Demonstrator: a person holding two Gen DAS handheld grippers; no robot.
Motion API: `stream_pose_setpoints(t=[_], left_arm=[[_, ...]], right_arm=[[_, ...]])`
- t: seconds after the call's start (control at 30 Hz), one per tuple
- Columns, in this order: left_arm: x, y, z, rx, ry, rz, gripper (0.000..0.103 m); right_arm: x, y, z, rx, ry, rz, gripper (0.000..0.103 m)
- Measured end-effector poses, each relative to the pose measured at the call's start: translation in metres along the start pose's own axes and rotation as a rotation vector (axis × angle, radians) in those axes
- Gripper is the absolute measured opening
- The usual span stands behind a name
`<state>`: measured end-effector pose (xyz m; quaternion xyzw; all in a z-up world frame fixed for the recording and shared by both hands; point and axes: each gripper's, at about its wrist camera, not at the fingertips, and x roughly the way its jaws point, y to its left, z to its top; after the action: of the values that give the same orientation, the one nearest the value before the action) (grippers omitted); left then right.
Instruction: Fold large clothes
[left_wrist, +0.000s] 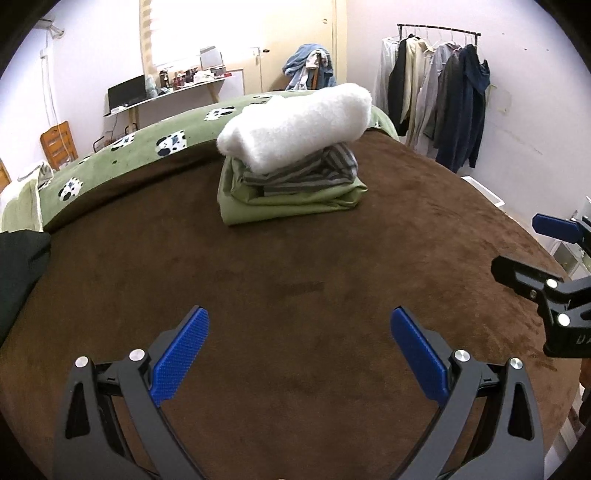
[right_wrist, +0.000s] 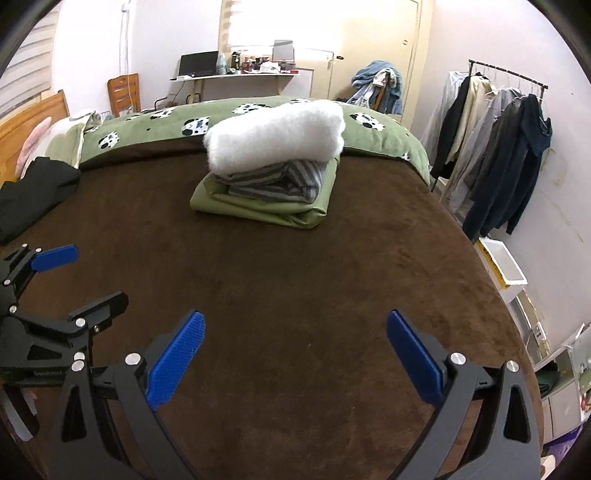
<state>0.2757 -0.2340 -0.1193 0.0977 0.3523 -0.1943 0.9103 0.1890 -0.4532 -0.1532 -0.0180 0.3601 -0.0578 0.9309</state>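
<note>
Left gripper (left_wrist: 299, 325) and right gripper (right_wrist: 295, 328) spread, empty, over bare brown blanket (left_wrist: 295, 258); folded stack (left_wrist: 291, 177) well ahead.

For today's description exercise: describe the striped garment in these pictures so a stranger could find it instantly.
Start at the brown blanket covering the bed. Near its far end sits one stack of folded clothes; the striped garment is its middle layer. It lies on a plain green folded piece and under a fluffy white roll, and it alone has grey stripes.
</note>
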Motion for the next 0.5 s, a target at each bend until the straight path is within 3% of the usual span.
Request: stream_pose_setpoints(t=[0.5], left_arm=[[0.011, -0.006, 0.005, -0.012, -0.012, 0.032, 0.096]], right_arm=[[0.01, -0.008, 0.005, 0.002, -0.025, 0.039, 0.097]])
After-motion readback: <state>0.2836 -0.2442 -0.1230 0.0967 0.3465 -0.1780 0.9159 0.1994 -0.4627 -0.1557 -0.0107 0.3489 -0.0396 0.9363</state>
